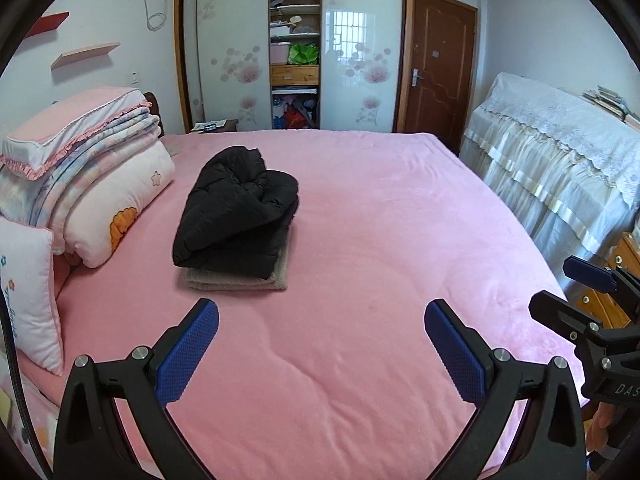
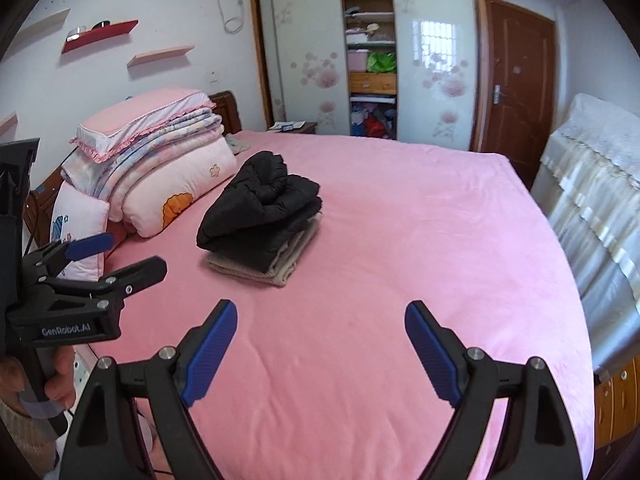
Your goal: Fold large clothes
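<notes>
Home bedroom: bed (image 1: 360, 240), wardrobe (image 1: 360, 40).

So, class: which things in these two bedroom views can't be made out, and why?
- Grey garment: mostly covered by the folded black jacket, both views.
- Wardrobe shelves: contents too small.
- Right gripper: cut off by the left view's edge.

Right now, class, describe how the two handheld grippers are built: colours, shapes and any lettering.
Both match. The left gripper and right gripper have black plastic frames with silver pivot bolts and two tapering fingers faced with blue textured pads. White lettering on the left gripper's body reads "GenRobot.AI". The right one's body shows "DAS", cut off. No sleeves visible.
</notes>
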{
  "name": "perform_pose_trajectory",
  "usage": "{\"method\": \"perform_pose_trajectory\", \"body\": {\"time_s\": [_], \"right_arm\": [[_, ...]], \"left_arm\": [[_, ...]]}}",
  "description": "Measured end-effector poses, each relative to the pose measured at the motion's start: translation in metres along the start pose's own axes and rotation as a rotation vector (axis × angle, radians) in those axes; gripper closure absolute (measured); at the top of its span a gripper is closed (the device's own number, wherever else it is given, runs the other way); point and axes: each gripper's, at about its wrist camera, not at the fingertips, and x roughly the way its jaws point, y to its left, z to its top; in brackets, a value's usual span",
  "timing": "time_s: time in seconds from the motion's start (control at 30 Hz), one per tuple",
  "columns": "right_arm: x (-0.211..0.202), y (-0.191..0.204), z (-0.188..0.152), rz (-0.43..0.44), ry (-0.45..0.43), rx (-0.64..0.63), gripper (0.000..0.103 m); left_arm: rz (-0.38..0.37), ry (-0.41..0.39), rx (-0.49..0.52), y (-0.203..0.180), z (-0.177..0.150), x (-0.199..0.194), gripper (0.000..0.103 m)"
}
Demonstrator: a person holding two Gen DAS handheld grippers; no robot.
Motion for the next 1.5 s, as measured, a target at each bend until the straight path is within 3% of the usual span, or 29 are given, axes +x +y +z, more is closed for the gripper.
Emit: {"method": "perform_pose_trajectory", "body": {"time_s": [0.23, 0.37, 0.53, 0.67, 0.87, 1.03, 1.5], "right_arm": [[-0.040, -0.018, -0.046, -0.053, -0.040, 0.052, 0.016], [-0.057, -0.028, -0.067, -0.071, -0.063, 0.094, 0.016], [-0.073, -0.036, -0.088, -0.109, -0.078, 0.140, 0.016], [-0.080, -0.041, -0.099, -0.078, -0.068, 0.190, 0.016], [-0.087, -0.043, -0.109, -0.144, -0.080, 0.182, 0.016], [-0.089, -0.043, -0.113, -0.180, -0.097, 0.170, 0.016], [-0.083, -0.030, -0.118, -0.172, -0.076, 0.147, 0.016]], "left_arm": [[-0.034, 0.055, -0.060, -0.027, -0.041, -0.017, 0.001], [-0.022, 0.039, -0.081, -0.042, -0.057, -0.028, 0.001], [-0.005, 0.043, -0.069, -0.064, -0.071, -0.038, 0.001], [0.012, 0.032, -0.036, -0.082, -0.078, -0.044, 0.001], [0.020, -0.002, -0.001, -0.098, -0.082, -0.049, 0.001], [0.017, 0.021, -0.002, -0.103, -0.086, -0.044, 0.001], [0.029, 0.033, -0.022, -0.097, -0.096, -0.038, 0.001]]}}
